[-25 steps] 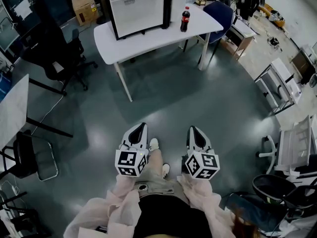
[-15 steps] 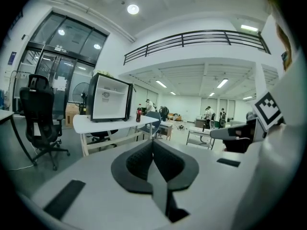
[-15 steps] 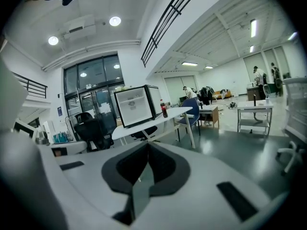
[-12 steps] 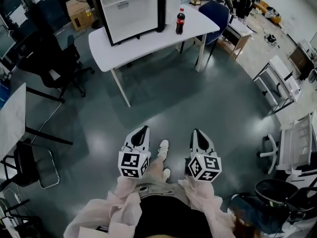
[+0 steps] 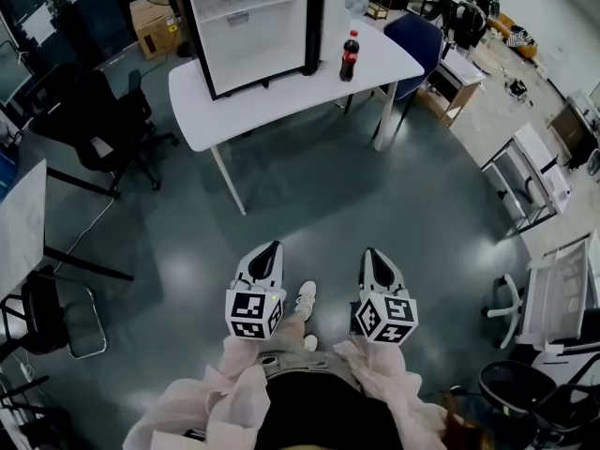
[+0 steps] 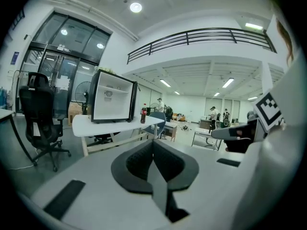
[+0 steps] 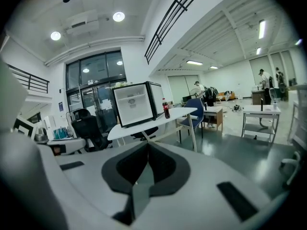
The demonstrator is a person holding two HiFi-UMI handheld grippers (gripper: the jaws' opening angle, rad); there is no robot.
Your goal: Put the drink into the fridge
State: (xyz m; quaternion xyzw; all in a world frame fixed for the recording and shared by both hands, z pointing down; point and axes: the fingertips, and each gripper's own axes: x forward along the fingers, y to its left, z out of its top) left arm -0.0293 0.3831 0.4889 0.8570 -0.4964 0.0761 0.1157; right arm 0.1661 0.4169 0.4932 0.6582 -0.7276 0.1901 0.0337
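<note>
The drink, a dark cola bottle with a red cap, is standing upright on the far right part of a white table, far ahead of both grippers and well apart from them. It is sitting just to the right of the fridge, a small white-lined unit that is resting on the same table with its front open and its shelves showing.

The left gripper and the right gripper are hanging side by side over the grey floor, near the person's body, both pointing toward the table. Each is clenched with its jaws pressed together and nothing between them. In the left gripper view the bottle is showing slightly left of the jaw line; in the right gripper view it is showing slightly right of it. A black office chair is standing left of the table, and a blue chair is standing at its far right end.
</note>
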